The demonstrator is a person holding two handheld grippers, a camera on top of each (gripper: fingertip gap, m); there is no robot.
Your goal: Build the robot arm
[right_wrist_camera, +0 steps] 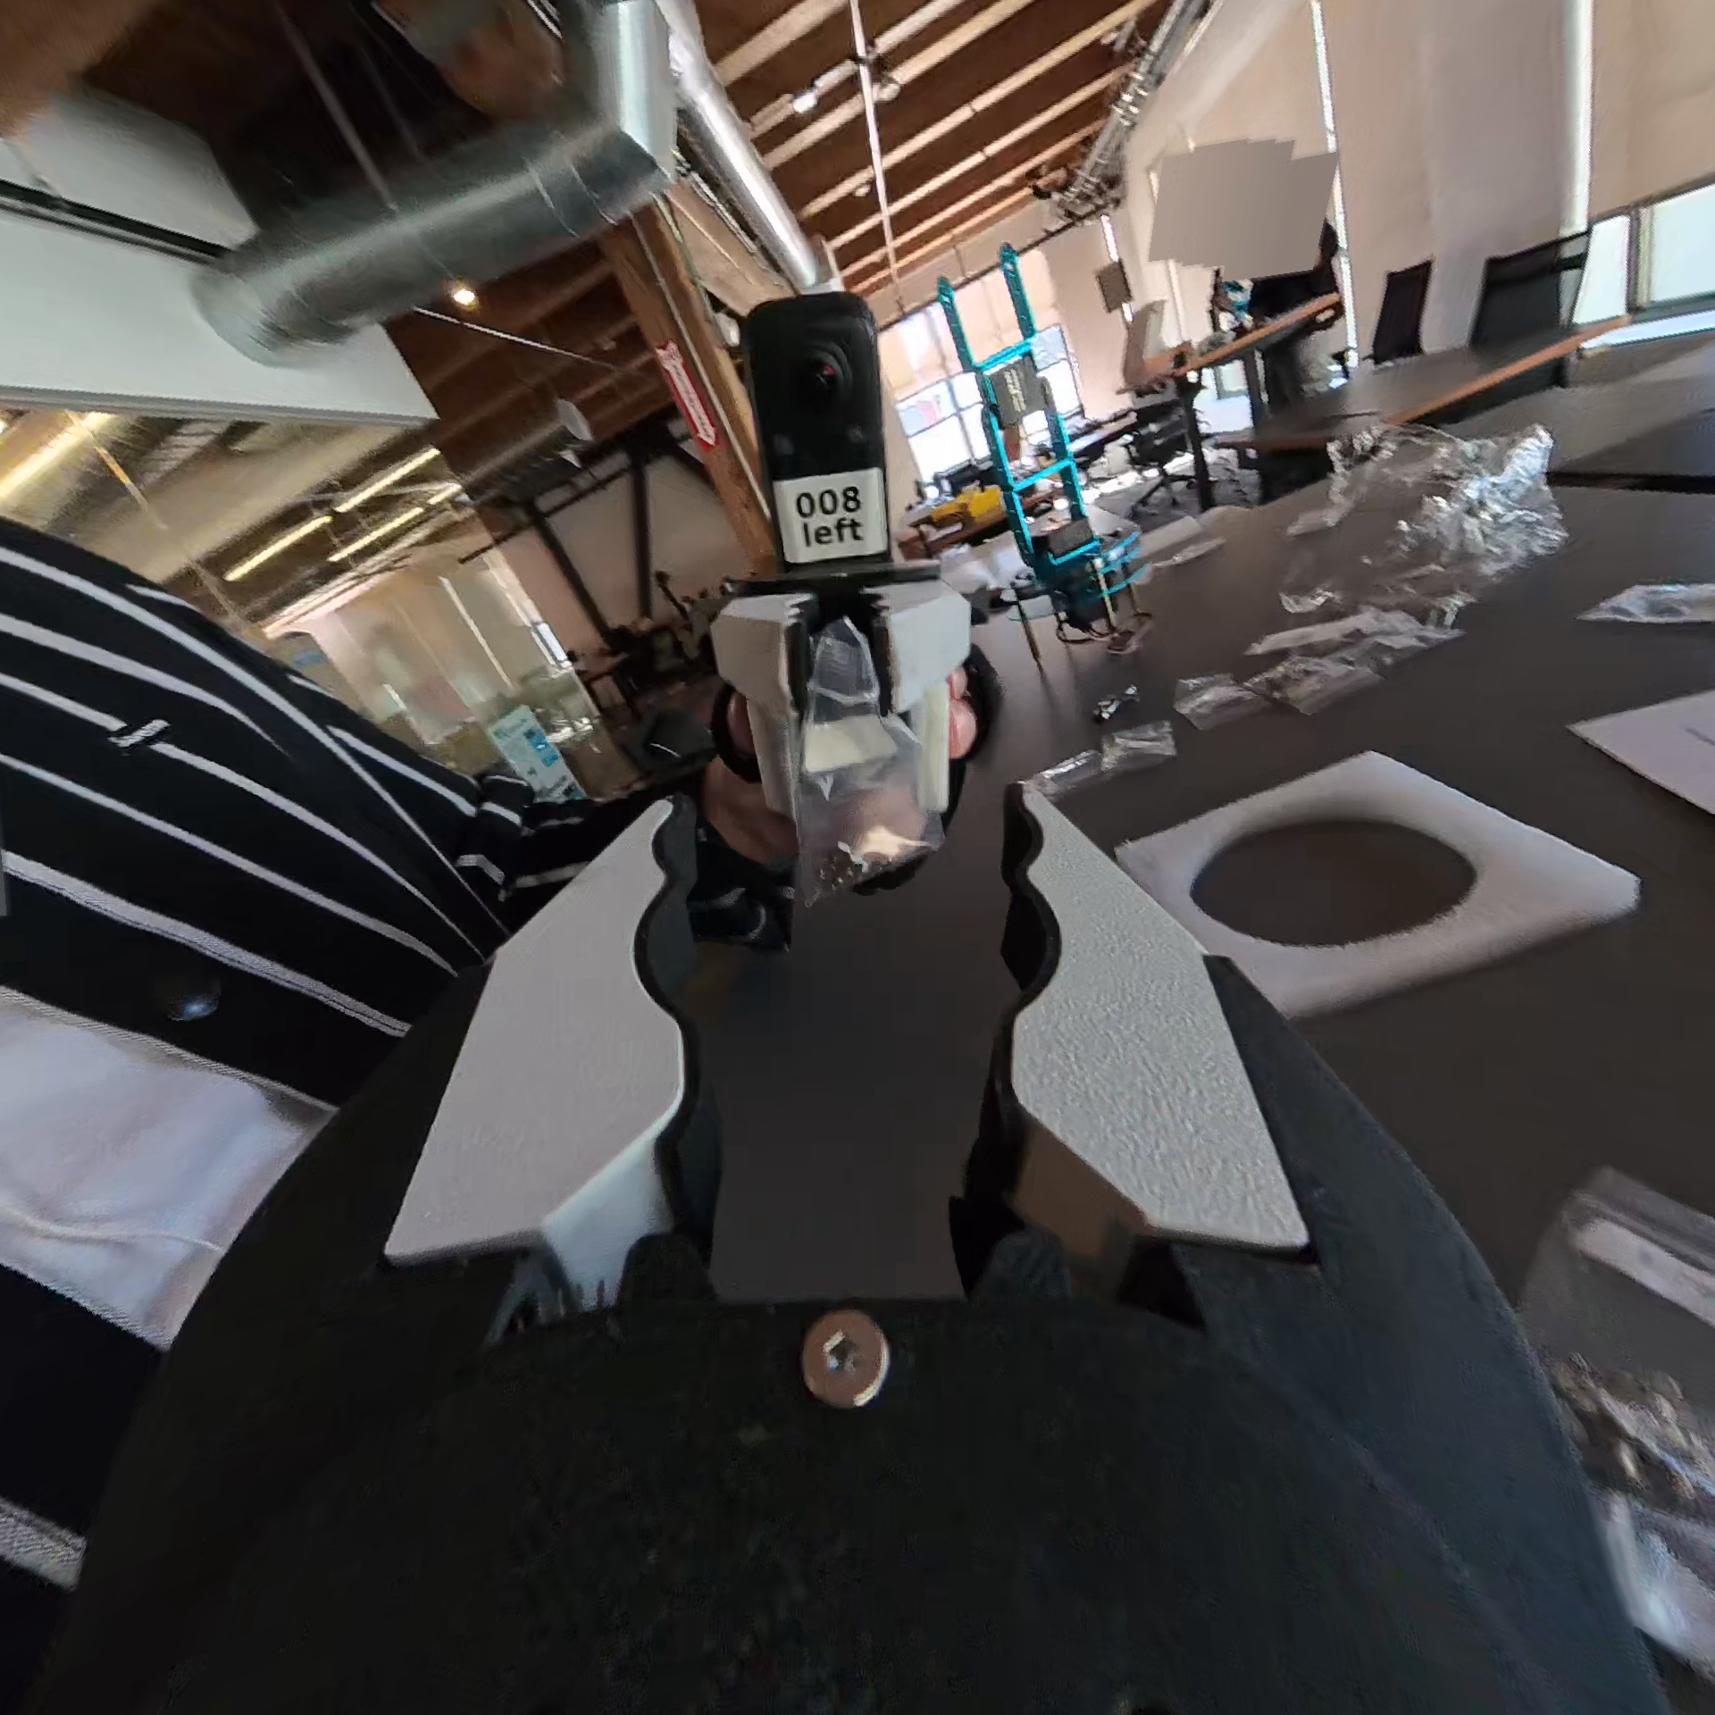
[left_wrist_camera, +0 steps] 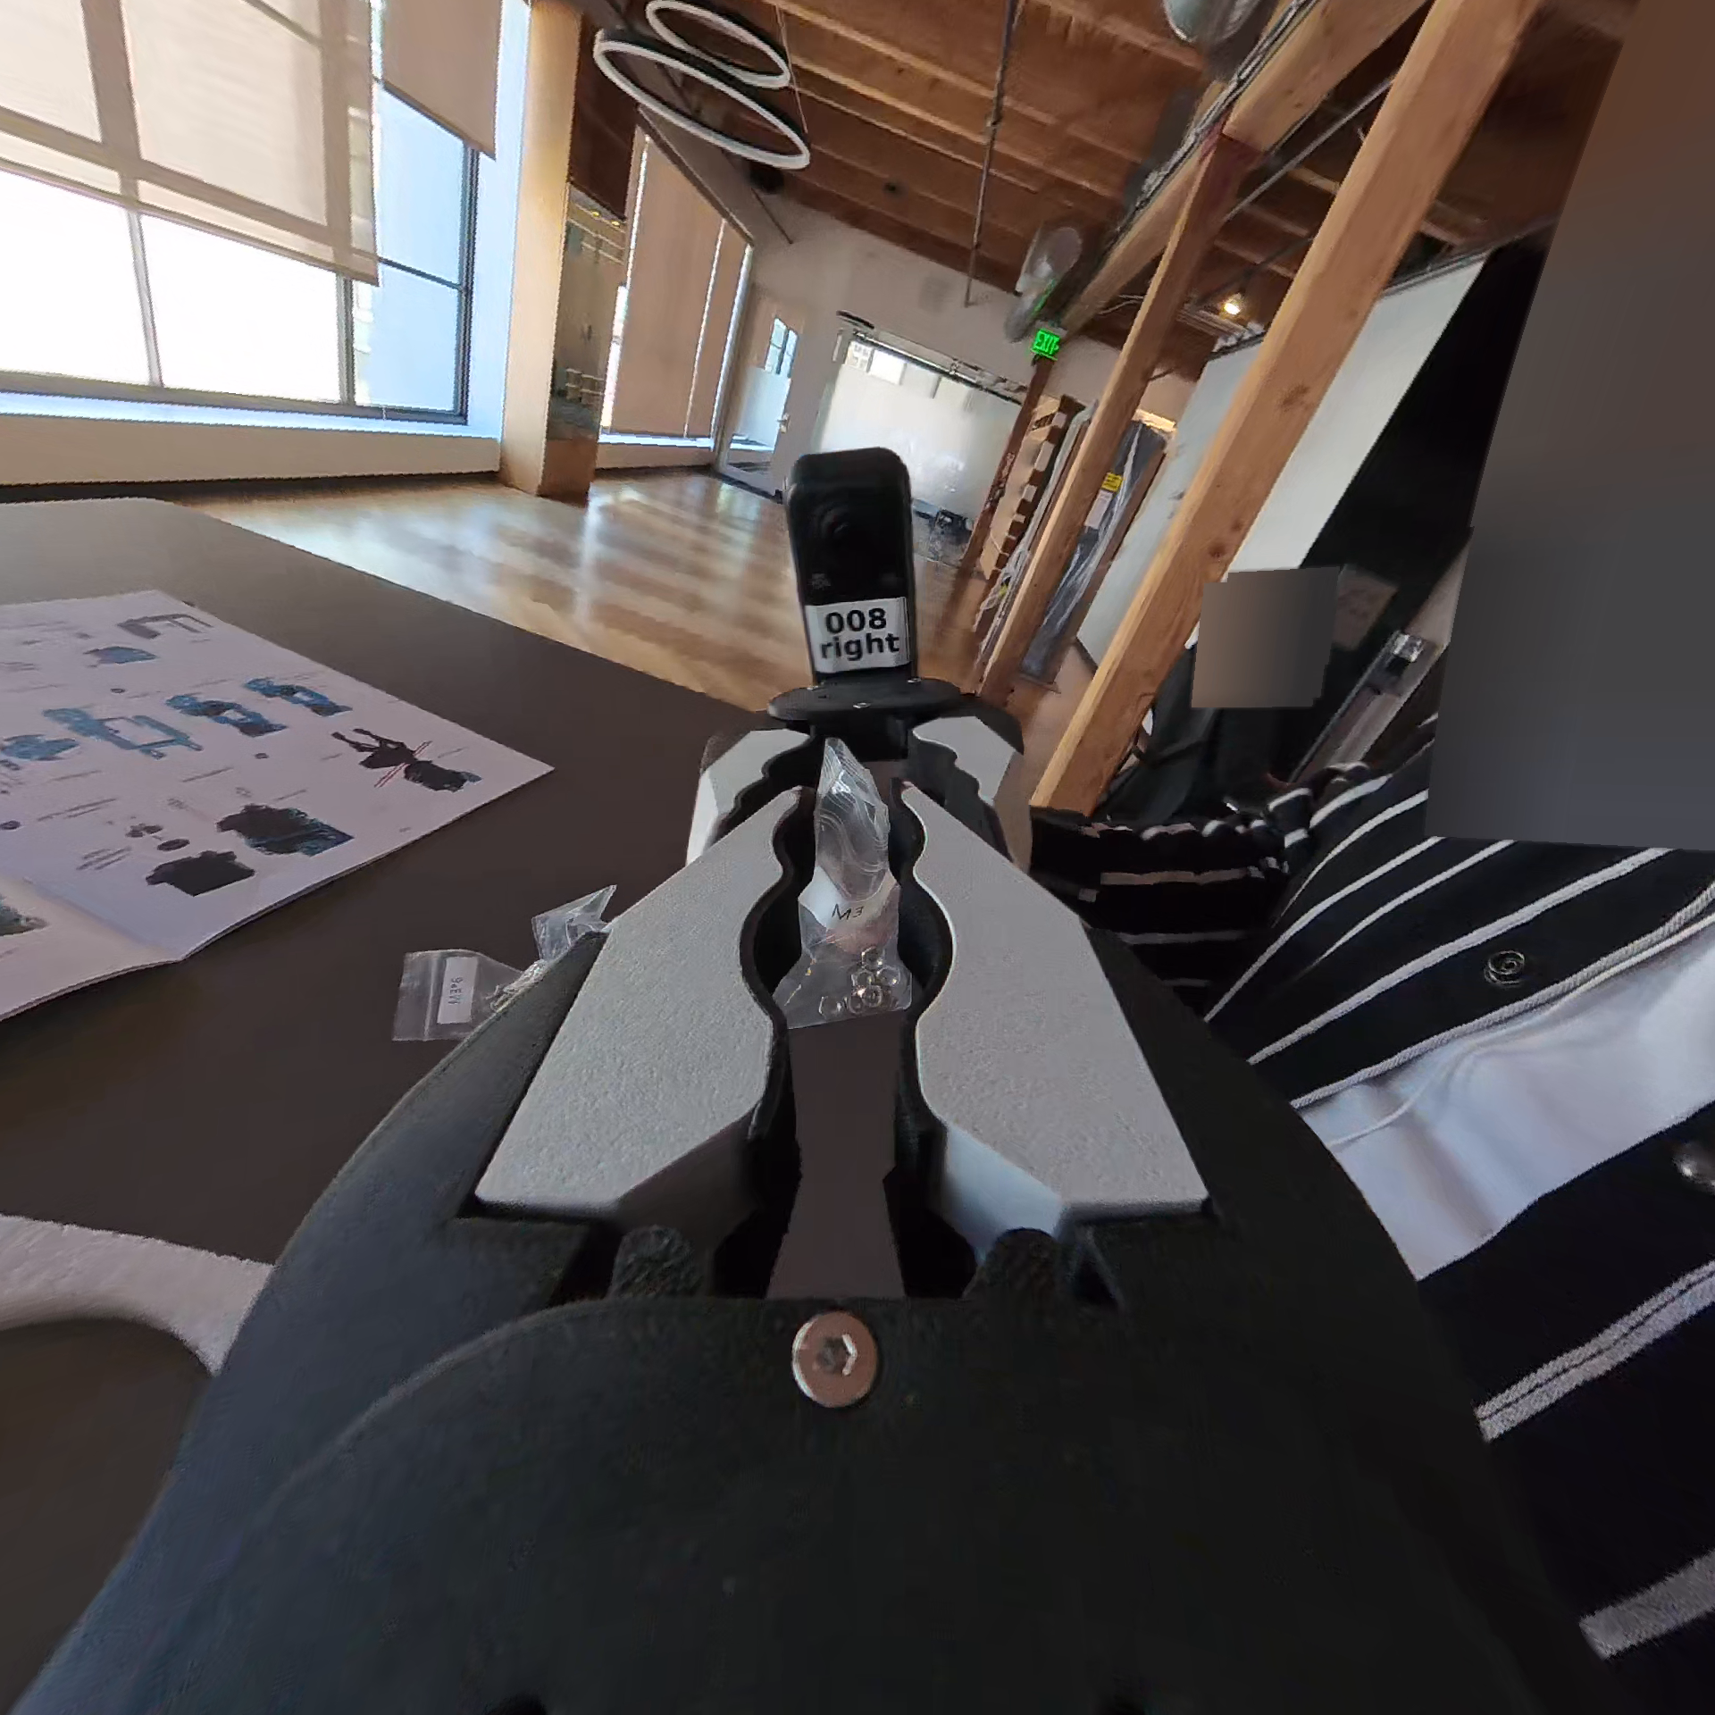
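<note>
My left gripper (left_wrist_camera: 852,807) is shut on a small clear plastic bag (left_wrist_camera: 849,928) with a white label and several small metal nuts in its lower corner. In the right wrist view the left gripper (right_wrist_camera: 840,650) pinches the bag (right_wrist_camera: 858,789) near its top, and the bag hangs down above the dark table (right_wrist_camera: 1392,1114). My right gripper (right_wrist_camera: 846,803) is open and empty, its grey fingers (right_wrist_camera: 1095,1002) spread just short of the bag. In the left wrist view the right gripper (left_wrist_camera: 849,752) faces mine, directly behind the bag.
An open instruction booklet (left_wrist_camera: 232,742) and two small bags of hardware (left_wrist_camera: 445,993) lie on the table at left. A white foam block with a round hole (right_wrist_camera: 1578,891) sits at right, with more loose bags (right_wrist_camera: 1448,501) and a teal frame (right_wrist_camera: 1030,464) beyond. A person's striped sleeve (right_wrist_camera: 232,742) is close by. Both grippers' tips are close together, under 4 cm apart.
</note>
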